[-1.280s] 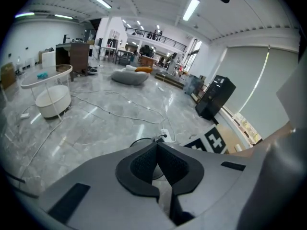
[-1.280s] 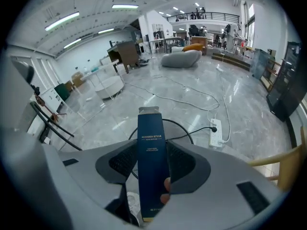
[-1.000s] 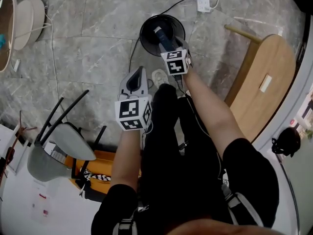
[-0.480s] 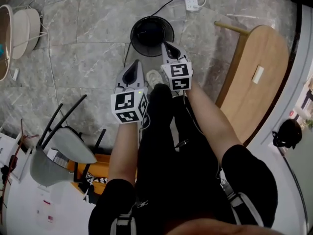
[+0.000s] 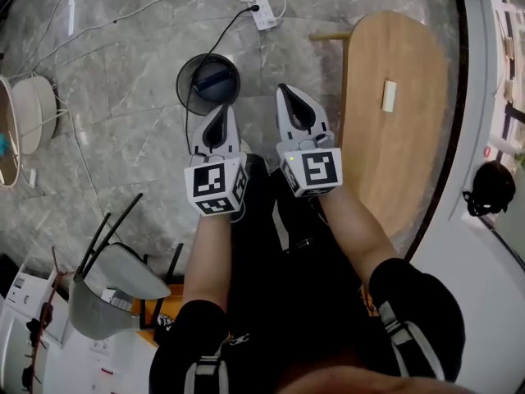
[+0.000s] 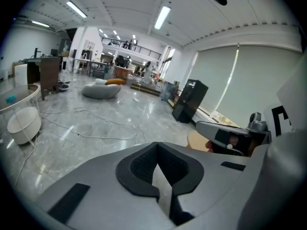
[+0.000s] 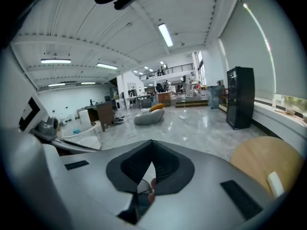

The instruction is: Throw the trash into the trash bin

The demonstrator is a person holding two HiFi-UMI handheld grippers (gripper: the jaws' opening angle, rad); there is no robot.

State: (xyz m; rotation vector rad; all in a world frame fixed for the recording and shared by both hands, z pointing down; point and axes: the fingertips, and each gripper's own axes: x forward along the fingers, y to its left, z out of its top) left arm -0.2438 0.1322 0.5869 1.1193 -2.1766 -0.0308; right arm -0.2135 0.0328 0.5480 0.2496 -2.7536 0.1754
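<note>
trash bin [image 5: 180,86] holds something bluish, indistinct.

No text, label or number is legible — anywhere.

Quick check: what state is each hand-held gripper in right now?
Left hand-held gripper: closed, nothing between its jaws.
Right hand-held gripper: closed, nothing between its jaws.
</note>
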